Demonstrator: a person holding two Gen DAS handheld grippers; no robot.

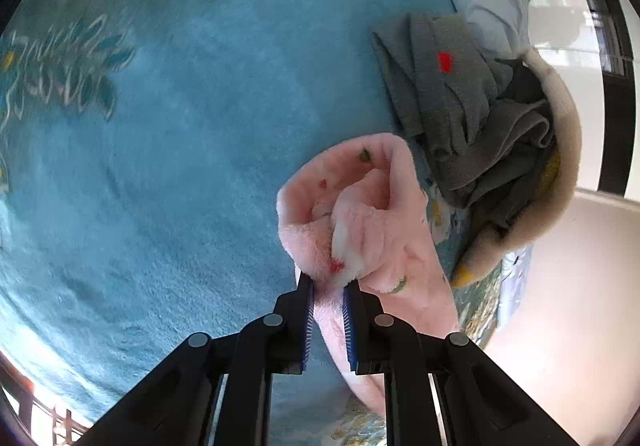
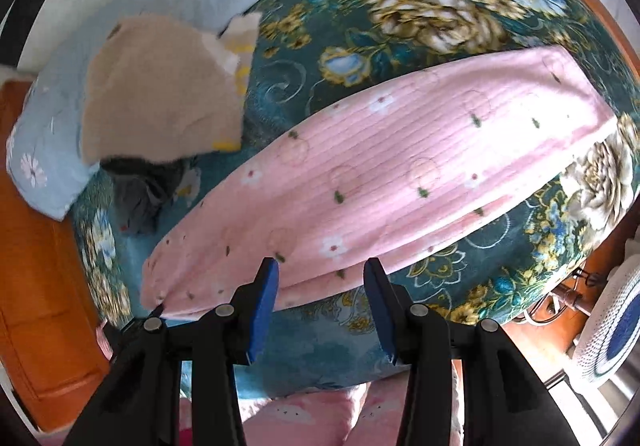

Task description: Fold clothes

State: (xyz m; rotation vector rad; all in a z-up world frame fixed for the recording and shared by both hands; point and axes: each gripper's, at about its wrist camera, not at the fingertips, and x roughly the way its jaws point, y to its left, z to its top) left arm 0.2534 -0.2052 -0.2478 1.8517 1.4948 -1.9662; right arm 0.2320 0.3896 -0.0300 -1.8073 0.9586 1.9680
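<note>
A pink fleece garment with small flower prints (image 2: pixel 400 166) lies stretched as a long band across the teal flowered bedspread (image 2: pixel 420 6). My left gripper (image 1: pixel 328 286) is shut on one bunched end of the pink garment (image 1: pixel 360 214) and holds it above the bedspread (image 1: pixel 180 146). My right gripper (image 2: pixel 320 270) is open and empty, its blue-padded fingers just short of the garment's near edge, above the bed's side.
A crumpled grey garment (image 1: pixel 460 106) and a beige fleece piece (image 2: pixel 160 86) lie near a light blue flowered pillow (image 2: pixel 48 150). An orange wooden bed frame (image 2: pixel 40 266) runs along the left. A white fan (image 2: pixel 612 334) stands at the right.
</note>
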